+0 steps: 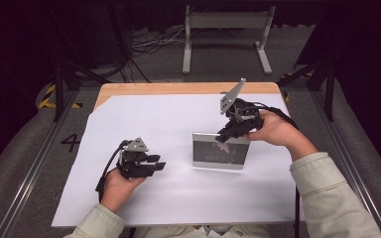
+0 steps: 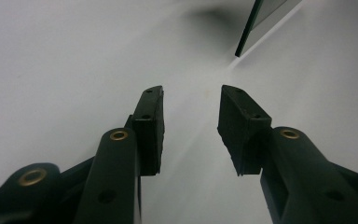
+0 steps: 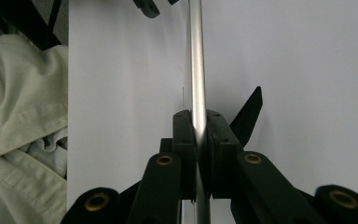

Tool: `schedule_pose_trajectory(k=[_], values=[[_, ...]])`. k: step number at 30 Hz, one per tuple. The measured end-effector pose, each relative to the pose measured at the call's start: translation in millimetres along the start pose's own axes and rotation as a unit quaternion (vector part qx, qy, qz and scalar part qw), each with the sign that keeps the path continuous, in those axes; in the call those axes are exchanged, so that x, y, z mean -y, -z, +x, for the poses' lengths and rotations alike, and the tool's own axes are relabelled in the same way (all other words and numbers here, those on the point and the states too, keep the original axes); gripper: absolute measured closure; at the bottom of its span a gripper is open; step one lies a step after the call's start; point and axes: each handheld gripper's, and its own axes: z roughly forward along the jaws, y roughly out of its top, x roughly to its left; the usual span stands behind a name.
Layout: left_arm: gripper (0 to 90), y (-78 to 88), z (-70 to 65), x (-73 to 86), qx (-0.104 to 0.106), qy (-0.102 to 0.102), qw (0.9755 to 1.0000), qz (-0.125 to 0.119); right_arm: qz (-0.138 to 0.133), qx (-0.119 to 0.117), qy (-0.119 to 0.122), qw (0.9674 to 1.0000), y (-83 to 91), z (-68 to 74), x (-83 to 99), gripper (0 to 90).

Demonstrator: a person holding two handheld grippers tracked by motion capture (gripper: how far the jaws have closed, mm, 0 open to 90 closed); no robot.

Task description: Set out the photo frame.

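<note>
Standing upright near the middle of the white sheet [image 1: 178, 198], the silver picture frame [image 1: 221, 151] is pinched at its top edge by my right gripper [image 1: 226, 135], jaws narrow and clamped on the thin metal rim, as seen edge-on in the right gripper view [image 3: 196, 93]. My left gripper [image 1: 155, 162] sits well apart to the frame's left, low over the sheet, jaws wide w/ nothing btwn them. Wooden table [image 1: 178, 88] shows beyond the sheet.
</note>
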Motion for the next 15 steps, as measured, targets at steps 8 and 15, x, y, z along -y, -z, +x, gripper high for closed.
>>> schedule_pose_trajectory(k=[8, 15], values=[[61.2, 0.0, -0.3, 0.1, 0.0, 0.0, 1.0, 0.001, 0.009, -0.019, 0.019, 0.9996, -9.2, -3.6, -0.5, 84.0], [61.1, 0.0, 0.2, 0.0, 0.001, -0.001, 1.0, 0.002, 0.009, -0.011, 0.031, 0.9994, -11.0, -7.7, 3.7, 83.2]])
